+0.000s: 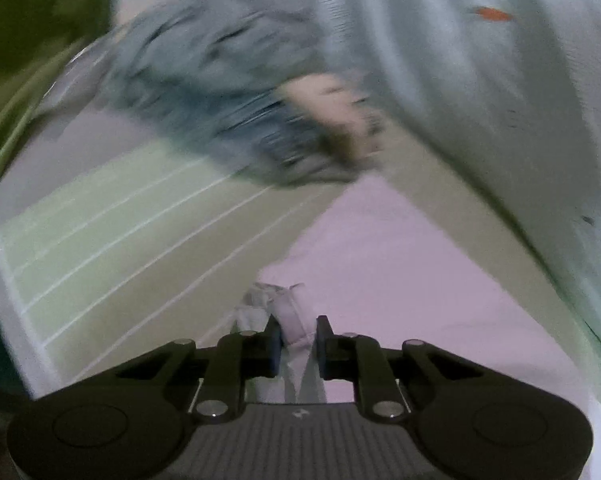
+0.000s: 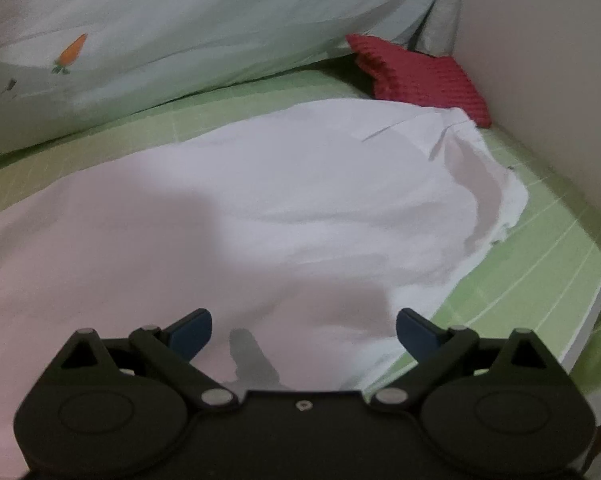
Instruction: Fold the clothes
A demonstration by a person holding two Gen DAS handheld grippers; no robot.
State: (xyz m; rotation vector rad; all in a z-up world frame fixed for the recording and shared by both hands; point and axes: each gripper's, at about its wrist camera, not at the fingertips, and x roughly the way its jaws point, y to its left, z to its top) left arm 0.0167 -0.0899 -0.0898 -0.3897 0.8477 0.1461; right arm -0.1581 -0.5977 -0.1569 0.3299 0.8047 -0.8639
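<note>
no readable writing or labels are seen. left gripper [image 1: 298, 344]: jaws clenched on a bunched edge of the white garment [image 1: 380, 264], which is spread on the green grid-lined bed sheet [image 1: 100, 240]. right gripper [image 2: 303, 330]: jaws released, wide apart over the garment, nothing gripped. left view is motion-blurred; a blue-grey heap [image 1: 220, 92] cannot be made out. carrot-print pillow [image 2: 180, 20] and red cloth [image 2: 416, 76] lie behind.
</note>
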